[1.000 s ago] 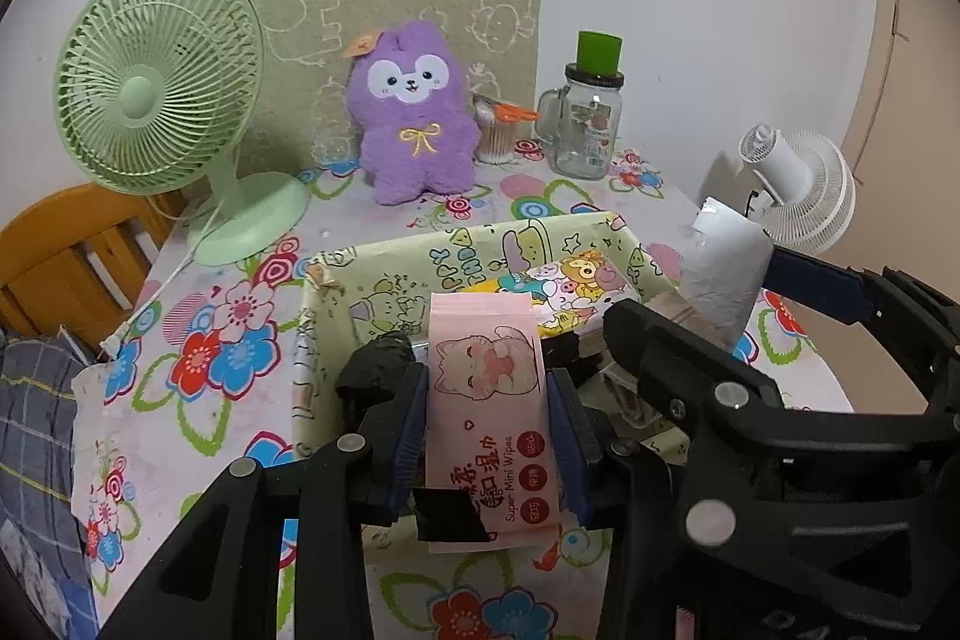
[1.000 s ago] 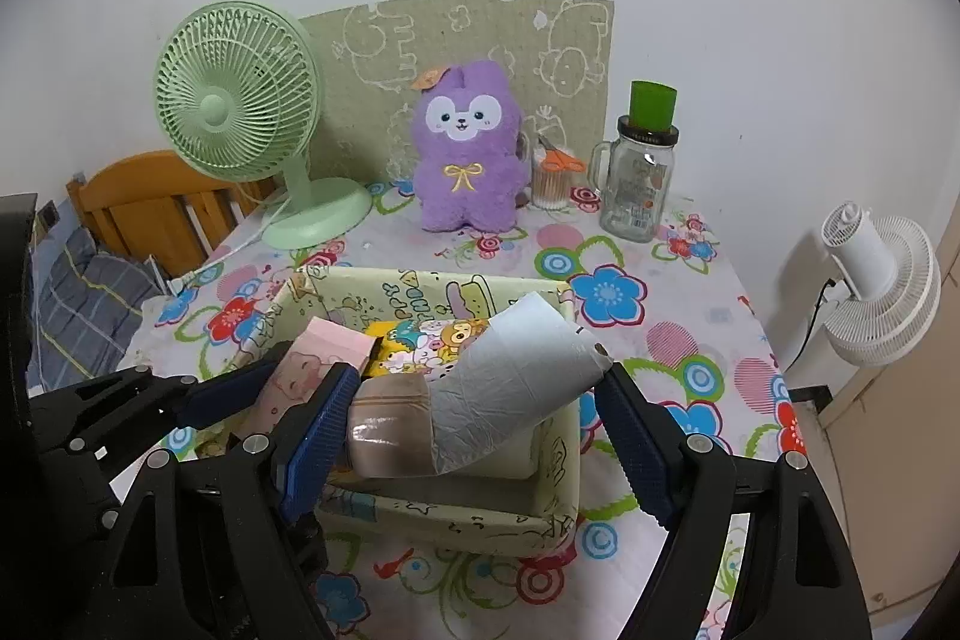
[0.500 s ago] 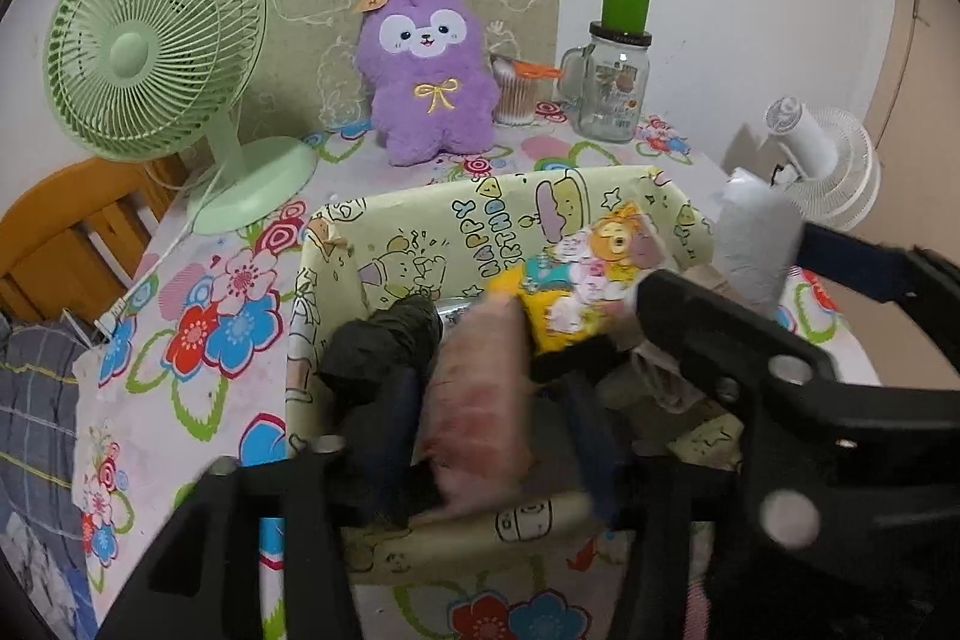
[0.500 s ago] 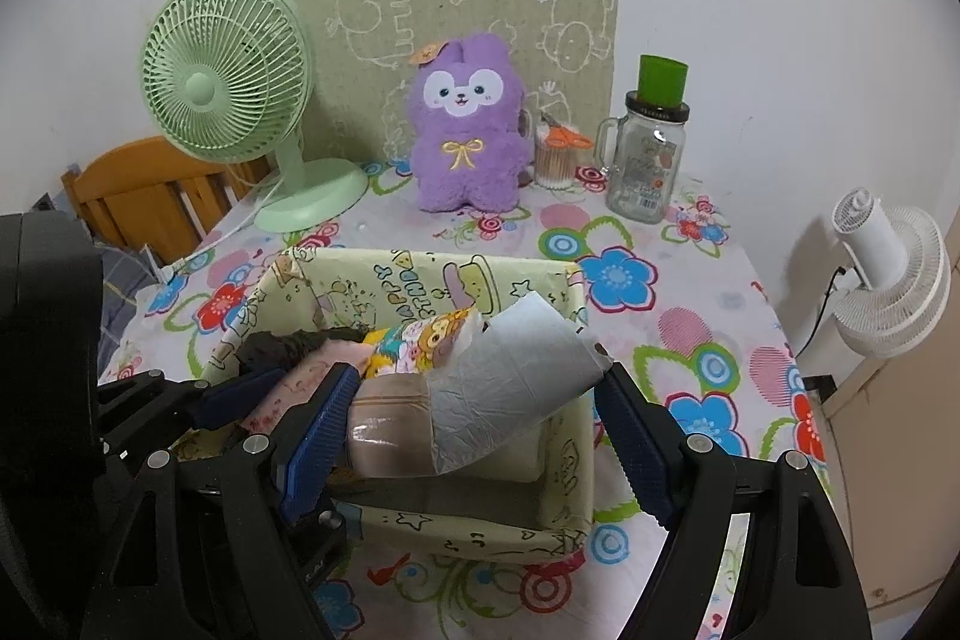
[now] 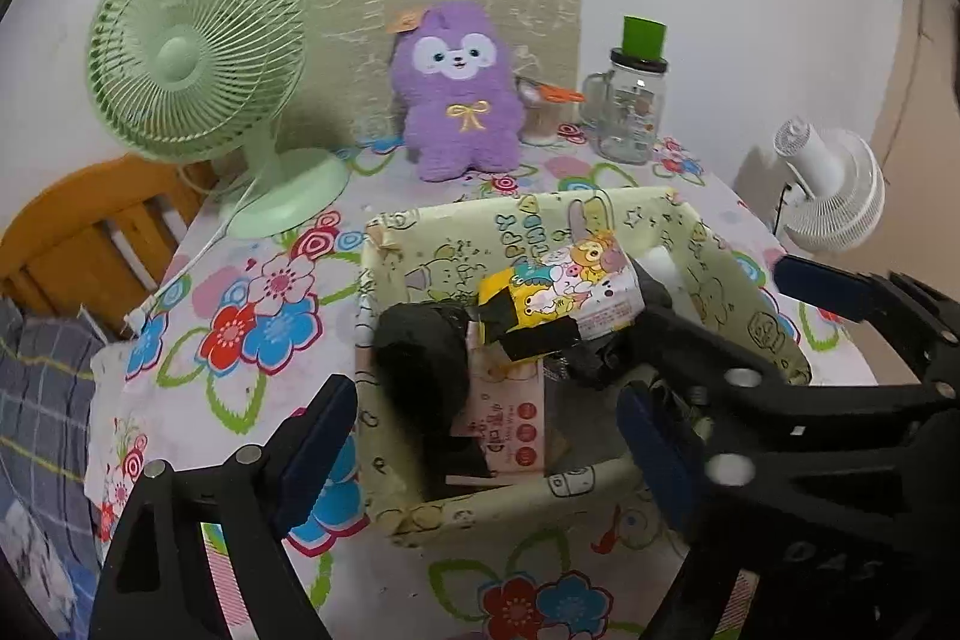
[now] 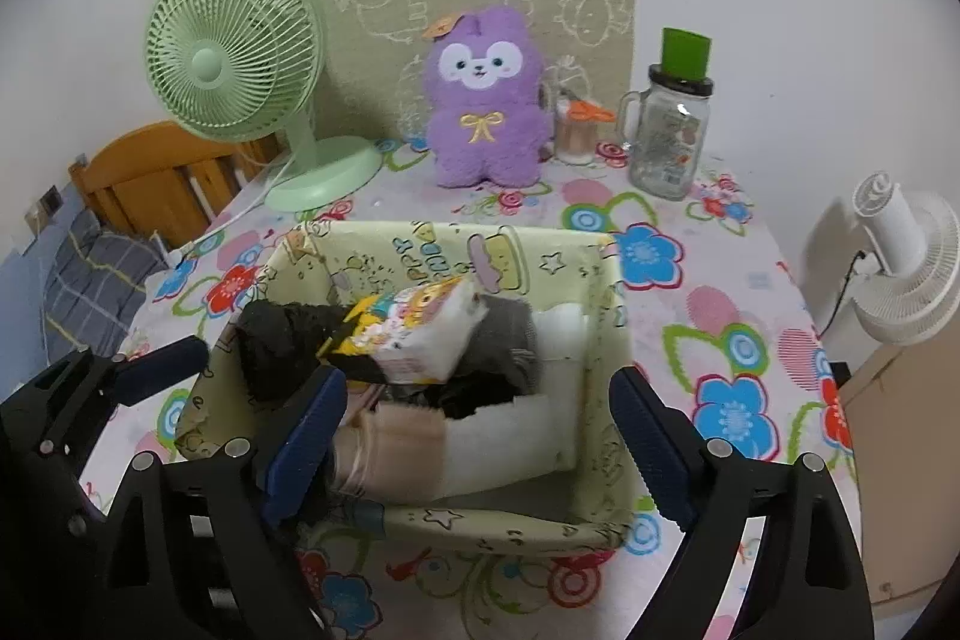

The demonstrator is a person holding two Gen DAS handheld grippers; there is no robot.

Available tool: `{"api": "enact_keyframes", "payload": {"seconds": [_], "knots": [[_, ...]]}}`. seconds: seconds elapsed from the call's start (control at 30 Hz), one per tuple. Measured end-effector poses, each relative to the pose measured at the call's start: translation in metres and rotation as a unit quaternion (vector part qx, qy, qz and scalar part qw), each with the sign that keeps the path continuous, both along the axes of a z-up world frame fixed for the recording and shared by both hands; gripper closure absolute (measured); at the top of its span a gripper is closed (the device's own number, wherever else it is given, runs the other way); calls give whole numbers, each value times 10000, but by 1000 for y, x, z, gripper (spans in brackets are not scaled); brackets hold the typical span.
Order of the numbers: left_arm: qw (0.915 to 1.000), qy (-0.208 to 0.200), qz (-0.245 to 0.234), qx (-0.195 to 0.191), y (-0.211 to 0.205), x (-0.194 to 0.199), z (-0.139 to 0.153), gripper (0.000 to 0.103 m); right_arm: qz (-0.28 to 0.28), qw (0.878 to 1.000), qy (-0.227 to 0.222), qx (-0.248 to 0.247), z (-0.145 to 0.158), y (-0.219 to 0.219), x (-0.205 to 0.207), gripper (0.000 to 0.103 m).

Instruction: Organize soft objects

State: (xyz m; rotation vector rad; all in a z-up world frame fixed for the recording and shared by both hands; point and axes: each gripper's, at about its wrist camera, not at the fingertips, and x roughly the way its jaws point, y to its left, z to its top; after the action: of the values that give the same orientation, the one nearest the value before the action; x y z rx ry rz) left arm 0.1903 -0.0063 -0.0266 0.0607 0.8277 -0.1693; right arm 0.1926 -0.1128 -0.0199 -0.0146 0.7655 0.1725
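Fans: two, green desk fan (image 6: 234, 52) and white fan (image 6: 906, 274). One purple plush toy (image 6: 486, 100). One glass jar (image 6: 669, 142). One patterned bin (image 6: 600, 490).

In my pale yellow-green cartoon-printed fabric box (image 6: 603, 340) lie a pink wet-wipes pack (image 5: 510, 418) flat at the bottom, a crumpled black cloth bundle (image 5: 423, 358) partly over it, a yellow-and-white cartoon tissue pack (image 6: 420, 334) tilted on top, and a white-and-beige roll (image 6: 456, 445) along the near wall.

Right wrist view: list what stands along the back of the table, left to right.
Green fan → purple plush → small cup → glass jar.
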Motion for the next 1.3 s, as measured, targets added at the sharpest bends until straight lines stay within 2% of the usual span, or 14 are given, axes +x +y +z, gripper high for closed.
{"api": "enact_keyframes", "payload": {"seconds": [0.57, 1.13, 1.3], "knots": [[9998, -182, -13, 36, -4, -21, 16, 10, -220, 9996, -198, -33, 14, -13, -21, 9], [9979, -613, 180, 82, 3, -79, 47, 0, -469, 9968, -640, 51, 42, -26, -83, 6], [9971, -737, 204, 63, 6, -100, 56, 0, -467, 9960, -765, 48, 50, -28, -104, 5]]}}
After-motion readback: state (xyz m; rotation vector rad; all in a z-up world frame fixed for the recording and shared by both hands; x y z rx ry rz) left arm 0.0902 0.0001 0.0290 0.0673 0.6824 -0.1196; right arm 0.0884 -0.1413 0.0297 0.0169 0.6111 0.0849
